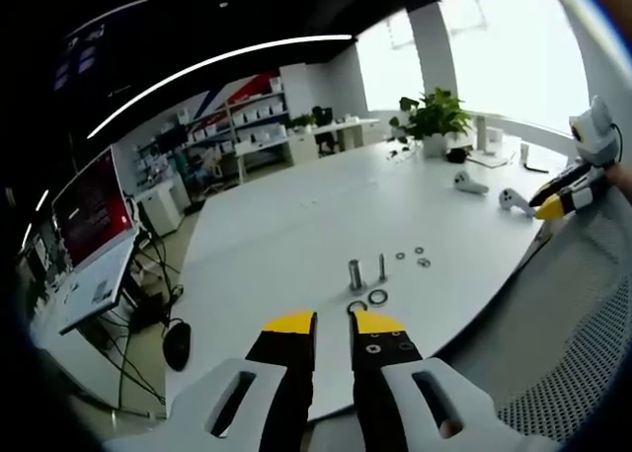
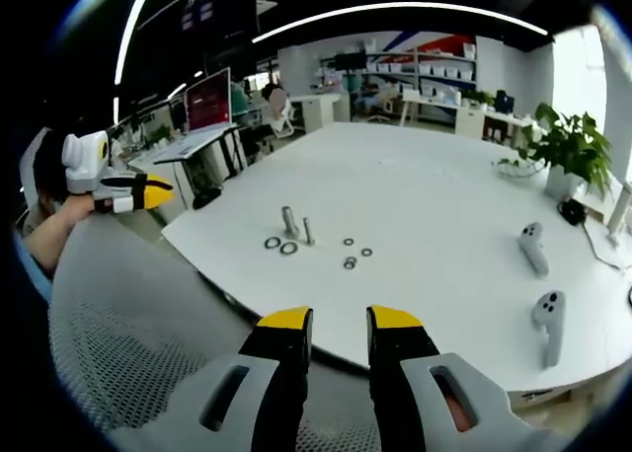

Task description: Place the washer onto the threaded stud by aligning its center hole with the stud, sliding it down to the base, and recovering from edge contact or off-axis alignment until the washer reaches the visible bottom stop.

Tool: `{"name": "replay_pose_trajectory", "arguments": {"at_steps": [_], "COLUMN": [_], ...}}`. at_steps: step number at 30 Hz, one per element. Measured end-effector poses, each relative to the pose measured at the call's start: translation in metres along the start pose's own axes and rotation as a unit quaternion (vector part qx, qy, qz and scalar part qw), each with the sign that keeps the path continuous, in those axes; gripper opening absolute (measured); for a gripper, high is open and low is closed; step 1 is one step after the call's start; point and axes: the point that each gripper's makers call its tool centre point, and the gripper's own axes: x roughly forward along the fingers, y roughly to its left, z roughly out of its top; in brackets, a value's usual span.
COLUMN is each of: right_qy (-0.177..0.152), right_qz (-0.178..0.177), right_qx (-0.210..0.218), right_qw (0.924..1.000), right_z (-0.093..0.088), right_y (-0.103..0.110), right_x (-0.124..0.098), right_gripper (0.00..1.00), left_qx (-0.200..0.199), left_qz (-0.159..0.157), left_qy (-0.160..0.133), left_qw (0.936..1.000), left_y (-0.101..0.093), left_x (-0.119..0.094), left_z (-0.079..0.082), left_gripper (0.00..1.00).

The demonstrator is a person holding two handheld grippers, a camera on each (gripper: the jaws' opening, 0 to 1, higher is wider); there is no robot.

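Two metal studs stand upright on the white table: a thick one [image 1: 355, 273] [image 2: 289, 220] and a thin threaded one [image 1: 382, 266] [image 2: 307, 231]. Two larger washers [image 1: 377, 297] [image 2: 288, 247] lie flat beside the thick stud, and several small washers [image 1: 423, 262] [image 2: 351, 263] lie a little further off. My left gripper [image 1: 333, 321] is open, held just short of the washers at the table's near edge. My right gripper [image 2: 340, 317] is open too, off the table's edge, with nothing between its jaws. The right gripper [image 1: 549, 207] shows at the right of the left view, the left gripper [image 2: 150, 189] at the left of the right view.
Two white handheld controllers [image 2: 532, 248] [image 2: 549, 324] lie on the table [image 2: 444, 190]. A potted plant [image 1: 433, 116] stands at the far edge. A grey mesh chair back [image 2: 128, 314] is below the grippers. Desks with a red monitor [image 1: 91, 207] and shelves stand behind.
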Motion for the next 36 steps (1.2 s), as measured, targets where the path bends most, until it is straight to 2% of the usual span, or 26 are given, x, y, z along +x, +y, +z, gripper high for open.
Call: {"name": "replay_pose_trajectory", "arguments": {"at_steps": [3, 14, 16, 20, 24, 27, 29, 31, 36], "right_qy": [0.015, 0.025, 0.027, 0.036, 0.047, 0.056, 0.053, 0.051, 0.074], "right_qz": [0.006, 0.002, 0.000, -0.006, -0.010, -0.009, -0.001, -0.003, -0.002], "right_qx": [0.007, 0.009, 0.008, 0.019, 0.026, 0.024, 0.008, 0.011, 0.016], "right_qw": [0.9998, 0.9997, 0.9996, 0.9992, 0.9985, 0.9981, 0.9986, 0.9986, 0.9972], "right_z": [-0.004, -0.008, -0.009, -0.012, -0.016, -0.019, -0.017, -0.017, -0.023], "right_y": [0.002, 0.002, 0.001, -0.001, -0.002, -0.001, 0.001, 0.001, -0.001], "right_x": [0.001, 0.000, 0.000, 0.000, 0.000, 0.000, 0.000, 0.000, 0.001], "right_gripper": [0.24, 0.24, 0.24, 0.24, 0.24, 0.24, 0.24, 0.24, 0.24], "left_qx": [0.000, 0.001, -0.008, -0.002, 0.005, 0.015, 0.019, 0.023, 0.032], "left_qz": [0.002, -0.009, -0.018, -0.026, -0.035, -0.048, -0.050, -0.050, -0.060], "left_qy": [0.002, 0.008, -0.033, -0.008, -0.015, -0.005, -0.012, -0.015, -0.017], "left_qw": [1.0000, 0.9999, 0.9993, 0.9996, 0.9993, 0.9987, 0.9985, 0.9984, 0.9976], "left_y": [0.001, -0.003, -0.006, -0.009, -0.012, -0.017, -0.018, -0.018, -0.023], "left_x": [0.000, 0.001, -0.002, 0.000, -0.001, 0.000, 0.000, -0.001, -0.001], "left_z": [0.000, -0.002, 0.011, 0.003, 0.005, 0.002, 0.005, 0.006, 0.006], "left_gripper": [0.11, 0.11, 0.10, 0.10, 0.10, 0.09, 0.09, 0.09, 0.09]}}
